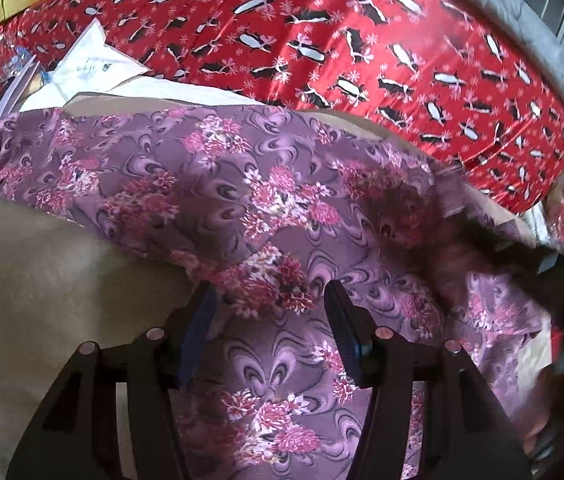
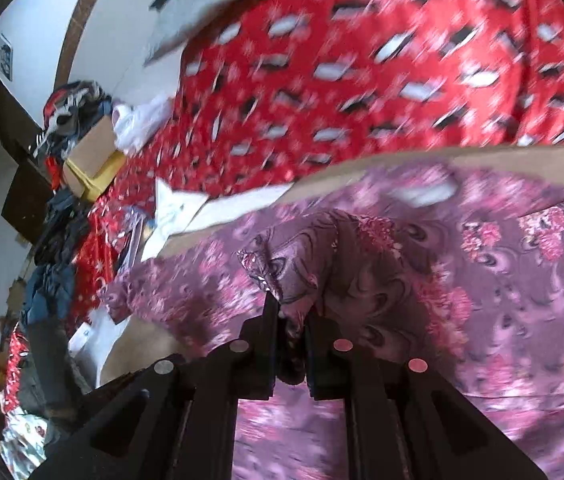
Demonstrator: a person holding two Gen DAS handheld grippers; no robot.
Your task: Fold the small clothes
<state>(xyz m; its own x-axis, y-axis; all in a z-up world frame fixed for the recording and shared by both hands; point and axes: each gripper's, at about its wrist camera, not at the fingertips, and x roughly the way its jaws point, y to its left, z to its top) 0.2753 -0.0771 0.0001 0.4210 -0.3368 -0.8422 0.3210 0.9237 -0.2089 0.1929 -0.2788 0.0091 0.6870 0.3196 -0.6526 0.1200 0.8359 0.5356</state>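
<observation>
So the purple floral garment (image 1: 210,184) is spread over a tan board (image 1: 42,272), running from about 9 o'clock across to 4 o'clock in the left wrist view, and it's nowhere near a tidy packet yet. One sleeve-like end trails off toward 9 o'clock, still flat and unfolded. In the right wrist view a bunched corner of the same cloth (image 2: 301,248) sits up at the centre, lifted into a peak, so a fold looks underway (first one, I'd guess, hard to say with all the blur).

The right gripper (image 2: 291,344) has its jaws narrow with that fold of fabric pinched between them. The left gripper (image 1: 270,320) has its jaws about half apart, hanging over the cloth with nothing gripped.

Left to do: carry that corner over, lay it down, flatten, then the other end.

Beyond the board, a red patterned bedspread (image 1: 361,40) fills 12 o'clock, with papers (image 1: 94,64) at 10 o'clock and a cardboard box (image 2: 90,160) plus piled clothes (image 2: 70,108) further off.
</observation>
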